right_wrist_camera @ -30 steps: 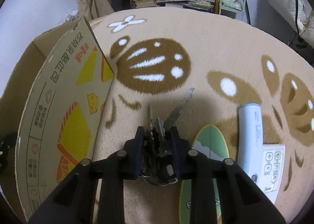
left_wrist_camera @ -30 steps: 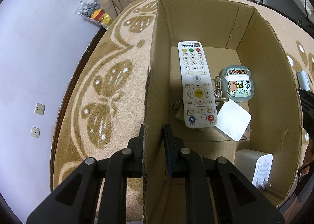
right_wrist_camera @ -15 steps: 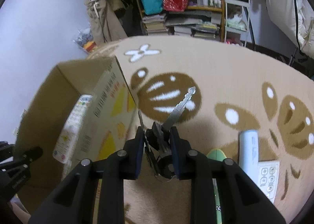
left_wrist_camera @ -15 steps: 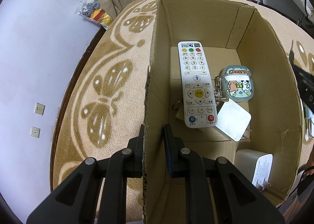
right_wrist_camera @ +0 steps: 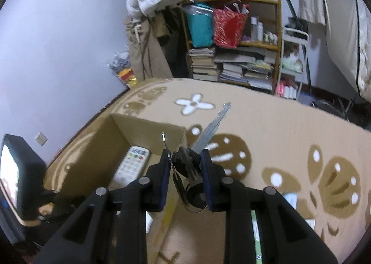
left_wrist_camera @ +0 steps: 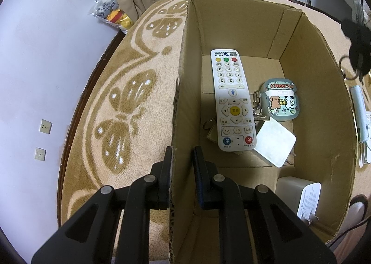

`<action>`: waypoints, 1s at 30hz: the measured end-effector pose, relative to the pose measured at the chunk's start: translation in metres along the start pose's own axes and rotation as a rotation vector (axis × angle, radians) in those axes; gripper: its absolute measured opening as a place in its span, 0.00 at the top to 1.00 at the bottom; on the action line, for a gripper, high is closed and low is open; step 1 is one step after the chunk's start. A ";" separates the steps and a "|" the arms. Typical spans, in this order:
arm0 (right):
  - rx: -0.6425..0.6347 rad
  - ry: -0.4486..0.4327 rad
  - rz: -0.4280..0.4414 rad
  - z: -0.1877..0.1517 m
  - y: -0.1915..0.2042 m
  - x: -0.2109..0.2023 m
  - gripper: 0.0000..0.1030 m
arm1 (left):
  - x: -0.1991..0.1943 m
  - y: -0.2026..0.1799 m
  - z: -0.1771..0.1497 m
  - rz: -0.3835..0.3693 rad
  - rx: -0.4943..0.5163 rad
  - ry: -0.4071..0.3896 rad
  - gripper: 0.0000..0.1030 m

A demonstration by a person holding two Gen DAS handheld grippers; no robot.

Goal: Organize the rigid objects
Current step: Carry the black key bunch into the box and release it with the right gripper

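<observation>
My left gripper [left_wrist_camera: 182,155] is shut on the near left wall of an open cardboard box [left_wrist_camera: 185,106] that stands on the carpet. Inside the box lie a white remote control [left_wrist_camera: 231,99], a cartoon earbud case [left_wrist_camera: 281,103] with a clip, a white square pad [left_wrist_camera: 274,143] and a white charger [left_wrist_camera: 299,196]. My right gripper [right_wrist_camera: 185,164] is shut on a bunch of keys [right_wrist_camera: 187,164], with one long silver key [right_wrist_camera: 213,125] sticking up and forward. It hovers above the box's right wall [right_wrist_camera: 171,196]. The same keys show dark at the far right edge [left_wrist_camera: 357,48] of the left wrist view.
A beige carpet [left_wrist_camera: 129,92] with brown butterfly patterns covers the floor. A white thermometer-like device [left_wrist_camera: 359,111] lies right of the box. A bookshelf [right_wrist_camera: 234,55] with books and bags stands at the back, and a purple wall [right_wrist_camera: 58,44] runs along the left.
My right gripper has risen from the carpet with the keys and moved left, up over the box's right wall. The left gripper and the box have stayed still.
</observation>
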State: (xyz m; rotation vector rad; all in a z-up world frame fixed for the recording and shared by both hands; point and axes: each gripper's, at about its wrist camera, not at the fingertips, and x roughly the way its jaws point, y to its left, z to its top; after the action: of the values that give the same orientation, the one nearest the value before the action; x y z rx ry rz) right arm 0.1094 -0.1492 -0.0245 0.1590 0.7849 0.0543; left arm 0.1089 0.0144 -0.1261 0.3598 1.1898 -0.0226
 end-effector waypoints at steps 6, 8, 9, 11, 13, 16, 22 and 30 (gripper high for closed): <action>-0.048 -0.050 0.062 0.014 0.027 -0.012 0.74 | 0.000 0.000 0.000 -0.003 -0.002 0.000 0.85; -0.063 -0.058 0.092 0.017 0.036 -0.013 0.74 | -0.001 0.000 0.000 -0.005 -0.003 0.000 0.85; -0.075 -0.059 0.104 0.018 0.042 -0.012 0.74 | -0.001 0.000 0.000 -0.005 -0.002 0.000 0.85; -0.096 -0.056 0.104 0.017 0.050 -0.009 0.74 | -0.001 0.001 -0.001 -0.009 -0.005 0.000 0.85; -0.104 -0.043 0.107 0.013 0.054 -0.003 0.74 | -0.001 0.002 -0.001 -0.013 -0.007 0.000 0.85; -0.094 -0.014 0.128 0.007 0.054 0.008 0.74 | -0.002 0.003 -0.002 -0.016 -0.008 0.000 0.85; -0.056 0.070 0.136 -0.007 0.043 0.034 0.74 | -0.002 0.003 -0.002 -0.016 -0.008 0.000 0.85; -0.034 0.078 0.119 -0.014 0.033 0.042 0.74 | -0.001 0.003 -0.001 -0.014 -0.006 0.001 0.85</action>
State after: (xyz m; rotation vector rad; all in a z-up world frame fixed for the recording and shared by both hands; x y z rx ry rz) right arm 0.1295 -0.1107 -0.0590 0.1718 0.8511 0.1870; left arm 0.1083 0.0174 -0.1250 0.3458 1.1931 -0.0309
